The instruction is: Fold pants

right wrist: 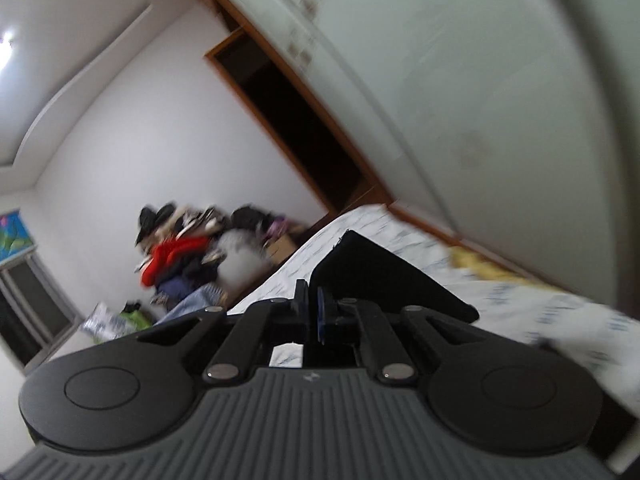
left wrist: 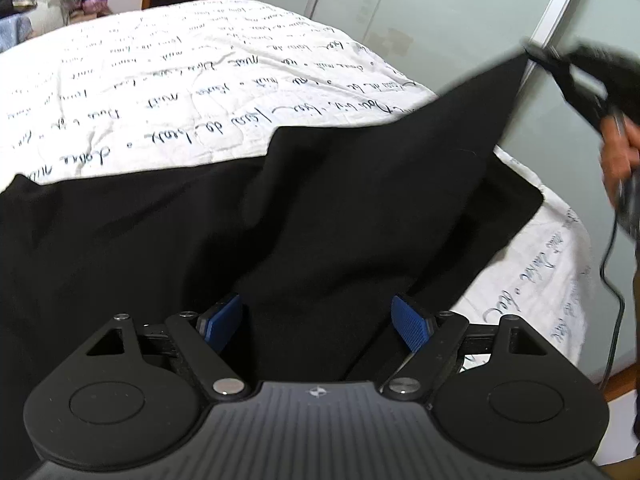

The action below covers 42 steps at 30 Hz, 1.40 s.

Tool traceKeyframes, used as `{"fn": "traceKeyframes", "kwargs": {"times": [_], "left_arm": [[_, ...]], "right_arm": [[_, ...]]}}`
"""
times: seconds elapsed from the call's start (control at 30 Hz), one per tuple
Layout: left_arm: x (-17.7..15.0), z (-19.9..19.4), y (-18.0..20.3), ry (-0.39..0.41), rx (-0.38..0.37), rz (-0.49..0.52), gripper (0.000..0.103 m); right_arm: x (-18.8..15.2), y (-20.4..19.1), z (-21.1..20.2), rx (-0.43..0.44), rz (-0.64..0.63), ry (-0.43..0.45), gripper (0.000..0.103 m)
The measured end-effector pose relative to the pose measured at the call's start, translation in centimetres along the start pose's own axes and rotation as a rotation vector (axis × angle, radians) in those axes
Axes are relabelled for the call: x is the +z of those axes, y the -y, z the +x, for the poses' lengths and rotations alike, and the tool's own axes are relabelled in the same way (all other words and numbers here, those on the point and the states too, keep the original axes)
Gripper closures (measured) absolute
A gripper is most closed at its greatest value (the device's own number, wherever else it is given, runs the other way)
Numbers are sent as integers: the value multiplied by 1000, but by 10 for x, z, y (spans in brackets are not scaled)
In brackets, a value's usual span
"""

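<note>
The black pants (left wrist: 320, 208) lie across the near part of the bed. My left gripper (left wrist: 316, 324) is open, its blue pads (left wrist: 408, 326) wide apart just above the cloth near its near edge, with a fold of fabric rising between them. My right gripper (left wrist: 536, 54) is shut on a corner of the pants and holds it lifted high at the right. In the right wrist view the right gripper (right wrist: 314, 312) has its pads pressed together on the black cloth (right wrist: 380, 276), which hangs away toward the bed.
The bed has a white quilt with dark script print (left wrist: 180, 80). Frosted sliding wardrobe doors (left wrist: 440, 20) stand behind it. A pile of clothes (right wrist: 180, 256) sits at the far wall. A cable (left wrist: 612, 272) hangs at the right by the bed edge.
</note>
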<state>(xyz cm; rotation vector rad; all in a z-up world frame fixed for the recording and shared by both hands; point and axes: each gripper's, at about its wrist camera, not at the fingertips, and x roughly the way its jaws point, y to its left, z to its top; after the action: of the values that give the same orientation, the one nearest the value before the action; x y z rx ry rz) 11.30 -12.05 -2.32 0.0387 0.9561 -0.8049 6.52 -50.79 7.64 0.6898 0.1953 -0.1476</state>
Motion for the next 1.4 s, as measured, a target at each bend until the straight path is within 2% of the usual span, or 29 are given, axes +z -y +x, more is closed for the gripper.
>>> {"fn": "traceKeyframes", "kwargs": {"times": [0.13,0.23,0.33,0.5,0.57,0.6,0.7,0.77,0.83,0.9,1.07,1.23,1.3,1.37,1.4], "left_arm": [[-3,-4,-5,-8,-28,-27,21],[-3,-6,-5,-12,-28,-31,21],[-4,-8,-3,-6,-17,-24,21],[-7,-13,-3,29,-5,-47,21],[-8,-18,-2,56,-3,-47,21],[-8,-20,0,67,-1,-37,21],[-9,-25,13,114,31,59,21],[-10,-23,30,130,76,179,21],[-11,-19,49,157,119,305,21],[-11,-12,64,148,131,388,21],[-2,-2,85,124,14,422,21],[1,16,108,165,98,501,21],[3,24,114,182,105,527,21],[3,29,118,175,77,549,21],[3,32,119,166,67,558,21]], "right_arm": [[-12,38,-46,-120,35,41,98],[-31,79,-65,-232,114,13,98],[-47,109,-76,-265,201,-20,98],[-63,112,-64,-206,197,-101,90],[-67,112,-59,-176,226,-113,74],[-72,110,-56,-159,252,-116,72],[-82,106,-45,-73,344,-141,70],[-86,101,-36,-94,332,-157,60],[-91,102,-33,-132,339,-147,61],[-92,107,-31,-127,374,-127,61],[-85,116,-42,-149,370,-78,58],[-80,127,-28,-125,400,-95,56],[-79,126,-22,-113,383,-98,60],[-78,121,-18,-127,340,-102,89],[-77,119,-20,-124,327,-105,94]]}}
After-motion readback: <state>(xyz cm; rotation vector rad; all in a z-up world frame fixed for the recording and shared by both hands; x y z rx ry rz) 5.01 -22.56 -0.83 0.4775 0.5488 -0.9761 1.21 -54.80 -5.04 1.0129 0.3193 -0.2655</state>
